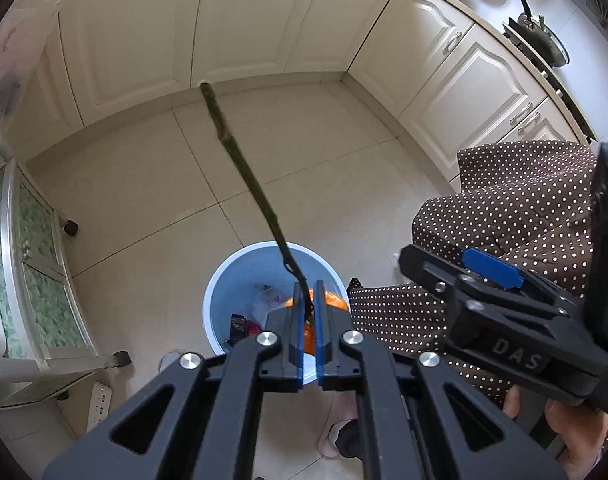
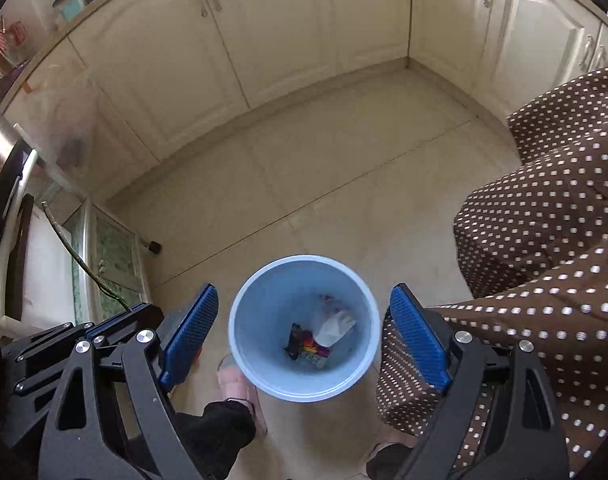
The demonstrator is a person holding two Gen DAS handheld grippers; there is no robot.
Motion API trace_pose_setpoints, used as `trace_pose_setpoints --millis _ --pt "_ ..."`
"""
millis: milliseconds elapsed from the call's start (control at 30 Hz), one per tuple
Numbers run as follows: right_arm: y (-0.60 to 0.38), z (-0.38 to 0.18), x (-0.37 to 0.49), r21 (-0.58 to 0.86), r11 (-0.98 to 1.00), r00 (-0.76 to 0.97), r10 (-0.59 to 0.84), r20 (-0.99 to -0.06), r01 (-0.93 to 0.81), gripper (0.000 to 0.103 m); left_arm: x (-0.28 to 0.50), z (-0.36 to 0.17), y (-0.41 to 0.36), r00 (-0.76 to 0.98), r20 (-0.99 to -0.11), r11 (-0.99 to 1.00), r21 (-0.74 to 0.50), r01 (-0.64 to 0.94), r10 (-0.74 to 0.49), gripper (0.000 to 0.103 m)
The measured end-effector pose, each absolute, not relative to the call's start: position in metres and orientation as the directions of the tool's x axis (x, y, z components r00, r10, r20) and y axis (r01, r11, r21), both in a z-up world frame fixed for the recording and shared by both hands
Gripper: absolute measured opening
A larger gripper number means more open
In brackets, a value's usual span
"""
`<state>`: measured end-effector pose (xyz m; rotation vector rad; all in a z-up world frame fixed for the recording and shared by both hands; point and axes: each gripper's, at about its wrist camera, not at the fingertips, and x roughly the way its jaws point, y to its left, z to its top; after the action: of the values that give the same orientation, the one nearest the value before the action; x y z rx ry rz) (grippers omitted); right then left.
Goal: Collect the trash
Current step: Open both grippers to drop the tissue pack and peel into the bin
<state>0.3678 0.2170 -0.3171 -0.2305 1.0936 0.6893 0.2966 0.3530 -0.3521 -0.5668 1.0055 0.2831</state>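
Observation:
My left gripper (image 1: 308, 288) is shut on the thin end of a long dark twig (image 1: 239, 168) that sticks up and away from the jaws. Something orange (image 1: 334, 300) shows behind and between its fingers; I cannot tell whether it is held. Right below stands a light blue bin (image 1: 223, 292) with wrappers in it. In the right wrist view my right gripper (image 2: 304, 288) is open and empty, its blue pads (image 2: 418, 336) on either side of the bin (image 2: 239, 308). A dark wrapper (image 2: 308, 346) and a white scrap (image 2: 336, 326) lie inside. The left gripper (image 2: 135, 308) with the twig (image 2: 75, 256) is at the left.
Cream cabinets (image 1: 263, 20) line the far walls around a tiled floor (image 1: 143, 184). A green glass-front cabinet on casters (image 1: 43, 260) stands left, a power strip (image 1: 97, 404) beside it. The person's dotted brown dress (image 1: 504, 208) fills the right; a pink slipper (image 2: 239, 388) touches the bin.

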Motion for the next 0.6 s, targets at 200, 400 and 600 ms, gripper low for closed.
trace_pose_setpoints --millis 200,400,600 --pt "0.203 -0.303 0.363 0.093 0.796 0.364 0.374 -0.853 -0.598 0.085 0.308 -0.351 0.346 0.513 -0.858 0.833 -0.312 -0.458 -0.04 0.004" --pt "0.192 -0.285 0.365 0.064 0.805 0.428 0.378 -0.821 -0.589 0.085 0.321 -0.34 0.338 0.521 -0.853 0.85 -0.298 -0.435 -0.033 0.004" --pt "0.18 -0.256 0.362 0.055 0.815 0.491 0.4 -0.774 -0.576 0.086 0.33 -0.325 0.334 0.538 -0.842 0.861 -0.292 -0.417 -0.024 0.005"
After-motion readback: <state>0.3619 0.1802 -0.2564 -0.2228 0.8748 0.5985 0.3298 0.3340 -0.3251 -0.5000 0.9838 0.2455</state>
